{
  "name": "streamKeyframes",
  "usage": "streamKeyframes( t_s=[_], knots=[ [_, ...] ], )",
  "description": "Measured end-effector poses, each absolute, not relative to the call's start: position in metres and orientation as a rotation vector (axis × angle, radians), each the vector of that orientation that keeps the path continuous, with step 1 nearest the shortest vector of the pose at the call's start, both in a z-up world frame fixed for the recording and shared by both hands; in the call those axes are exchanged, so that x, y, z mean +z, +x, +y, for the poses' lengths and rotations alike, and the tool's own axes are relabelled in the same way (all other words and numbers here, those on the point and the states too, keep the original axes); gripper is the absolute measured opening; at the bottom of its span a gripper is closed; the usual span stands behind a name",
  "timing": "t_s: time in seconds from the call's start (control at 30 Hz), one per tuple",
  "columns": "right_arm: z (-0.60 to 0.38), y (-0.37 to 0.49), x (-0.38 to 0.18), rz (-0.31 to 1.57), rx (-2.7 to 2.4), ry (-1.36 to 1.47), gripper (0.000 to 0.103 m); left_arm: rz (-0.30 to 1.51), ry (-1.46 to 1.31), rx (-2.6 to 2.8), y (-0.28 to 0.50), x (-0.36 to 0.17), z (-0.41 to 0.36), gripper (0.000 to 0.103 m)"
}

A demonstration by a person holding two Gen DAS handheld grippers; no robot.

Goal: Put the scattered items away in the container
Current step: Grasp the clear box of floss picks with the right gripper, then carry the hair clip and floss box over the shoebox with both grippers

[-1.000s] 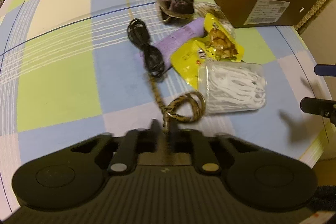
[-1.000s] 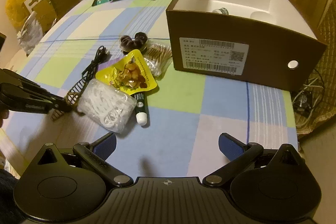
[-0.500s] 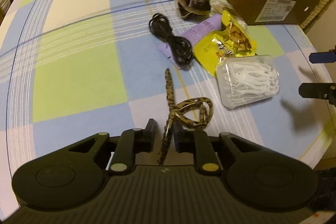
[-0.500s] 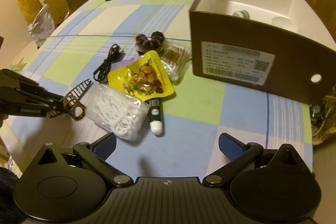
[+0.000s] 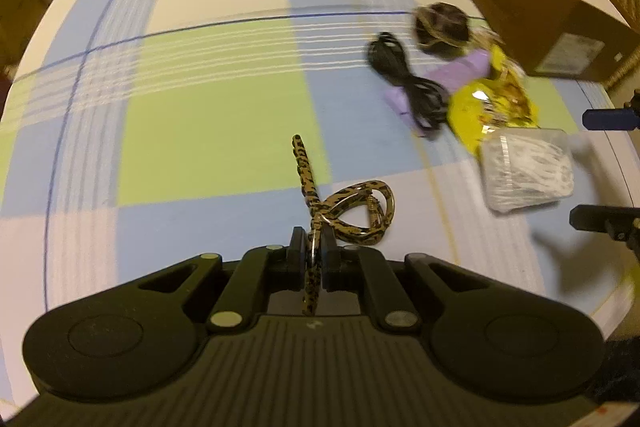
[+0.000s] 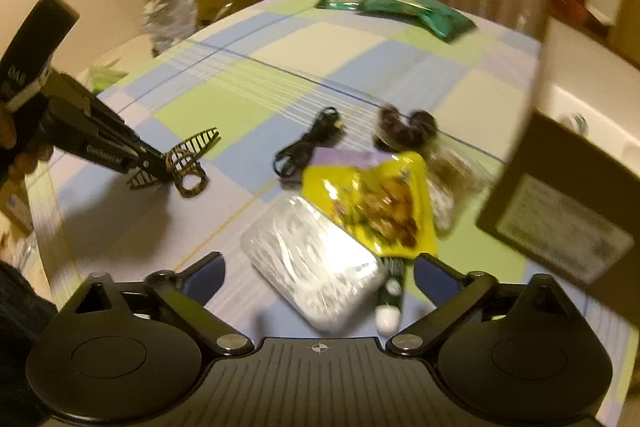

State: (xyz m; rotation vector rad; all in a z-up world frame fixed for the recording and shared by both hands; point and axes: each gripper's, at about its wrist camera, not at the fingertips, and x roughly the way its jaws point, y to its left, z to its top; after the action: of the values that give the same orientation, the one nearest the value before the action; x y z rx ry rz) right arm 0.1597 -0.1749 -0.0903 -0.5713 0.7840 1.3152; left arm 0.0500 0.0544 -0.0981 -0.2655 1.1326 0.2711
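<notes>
Leopard-print hair clip (image 5: 340, 203) now lifted off tablecloth (image 5: 208, 131), pinched in left gripper (image 5: 314, 247); right gripper (image 6: 318, 277) spread wide, empty, swung over floss-pick tub (image 6: 316, 267) just ahead; box (image 6: 560, 195) beyond, next stop for clip

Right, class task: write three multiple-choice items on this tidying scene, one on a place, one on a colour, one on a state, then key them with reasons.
1. Where does the black cable lie?
A. inside the box
B. on the cloth, left of the yellow packet
C. on the clear case

2. What colour is the snack packet beside the clear case?
A. yellow
B. red
C. white

3. How is the left gripper?
A. open and bare
B. out of view
C. shut on the hair clip

Key: 1 B, the cable rests on the checked cloth, outside the box. 2 A, its wrapper is yellow. 3 C, its fingers pinch the leopard-print hair clip.
</notes>
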Motion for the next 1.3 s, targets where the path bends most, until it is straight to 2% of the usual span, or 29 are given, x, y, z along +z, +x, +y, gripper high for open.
streamKeyframes(
  t_s=[0.07, 0.17, 0.23, 0.3, 0.37, 0.9, 1.3],
  knots=[
    [-0.167, 0.156, -0.095, 0.751, 1.342, -0.621, 0.088, 1.132, -0.286, 0.285, 0.042, -0.098, 0.061, 0.005],
    [-0.157, 0.150, -0.106, 0.698, 1.368, -0.711, 0.085, 1.130, -0.298, 0.292, 0.033, -0.098, 0.066, 0.005],
    [-0.153, 0.146, -0.113, 0.670, 1.376, -0.772, 0.078, 1.127, -0.303, 0.293, 0.030, -0.098, 0.068, 0.005],
    [-0.150, 0.142, -0.119, 0.671, 1.359, -0.825, 0.064, 1.123, -0.307, 0.289, 0.029, -0.098, 0.068, 0.005],
    [-0.148, 0.143, -0.120, 0.710, 1.346, -0.816, 0.058, 1.122, -0.310, 0.281, 0.028, -0.098, 0.069, 0.004],
    [-0.149, 0.117, -0.121, 0.829, 1.224, -0.705, 0.055, 1.111, -0.250, 0.189, 0.032, -0.099, 0.070, 0.004],
    [-0.191, 0.131, -0.096, 0.967, 1.019, -0.418, 0.054, 1.079, -0.276, 0.061, 0.032, -0.079, 0.056, 0.003]
  ],
)
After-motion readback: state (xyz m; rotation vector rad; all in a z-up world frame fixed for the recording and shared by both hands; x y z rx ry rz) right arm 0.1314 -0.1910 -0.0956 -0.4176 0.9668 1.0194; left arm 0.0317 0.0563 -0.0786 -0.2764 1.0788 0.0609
